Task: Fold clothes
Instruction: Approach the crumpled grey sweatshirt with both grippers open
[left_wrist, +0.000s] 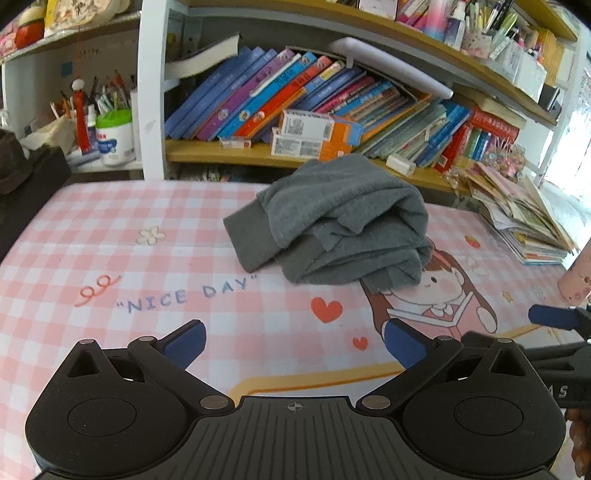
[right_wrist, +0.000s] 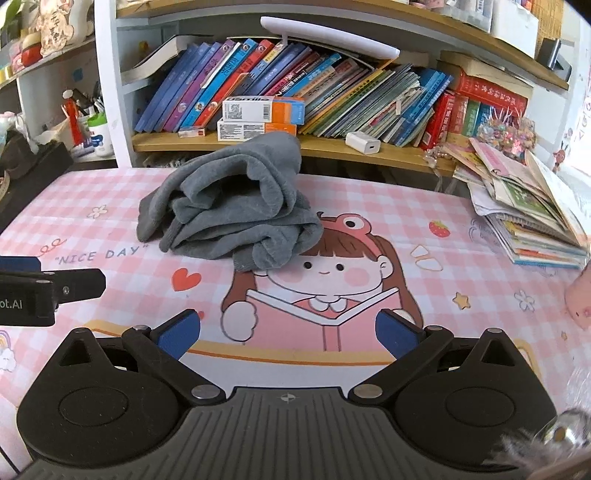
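Grey garment (left_wrist: 332, 225) lies bunched and rumpled mid-mat (left_wrist: 110, 229), not flat or squared; my left tongs (left_wrist: 293, 341) and right tongs (right_wrist: 288, 332) hang spread, empty, near it.

Both black two-finger grippers with blue pads hover side by side over the near edge of the desk, each pointing toward its far edge. The left gripper (left_wrist: 293, 341) has its jaws spread wide with nothing between them. The right gripper (right_wrist: 288, 332) is spread just as wide and also empty, close beside the left but apart.
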